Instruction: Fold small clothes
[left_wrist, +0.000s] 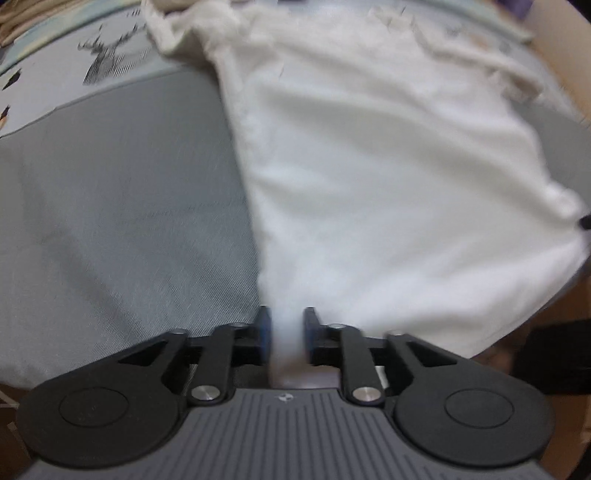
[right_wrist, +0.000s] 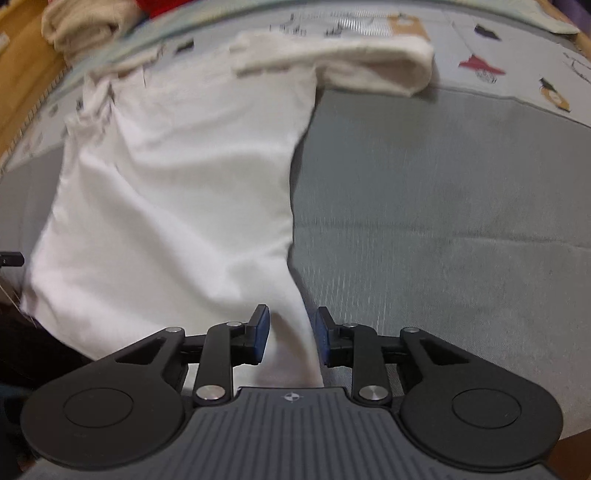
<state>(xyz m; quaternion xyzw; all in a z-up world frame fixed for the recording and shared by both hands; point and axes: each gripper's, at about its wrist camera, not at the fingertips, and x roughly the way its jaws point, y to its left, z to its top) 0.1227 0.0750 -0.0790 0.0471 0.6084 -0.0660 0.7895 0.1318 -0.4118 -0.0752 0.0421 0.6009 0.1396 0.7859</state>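
Observation:
A small white garment (left_wrist: 369, 166) lies spread on a grey bed cover (left_wrist: 110, 203), its hem toward me and its cream sleeves at the far end. In the left wrist view my left gripper (left_wrist: 287, 332) stands at the hem's left corner. Its blue pads are parted, with a blurred bunch of white cloth in the gap, loose rather than pinched. In the right wrist view the garment (right_wrist: 177, 184) fills the left half, and a cream sleeve (right_wrist: 369, 62) is folded over at the top. My right gripper (right_wrist: 293, 332) is open at the hem's right corner, with a strip of cloth running between its pads.
A patterned sheet with a deer print (left_wrist: 107, 59) borders the far side of the grey cover (right_wrist: 443, 221). A rolled beige cloth (right_wrist: 85, 26) sits at the far left by a wooden edge (right_wrist: 22, 74). A dark tip of the other gripper (left_wrist: 585, 222) shows at the right edge.

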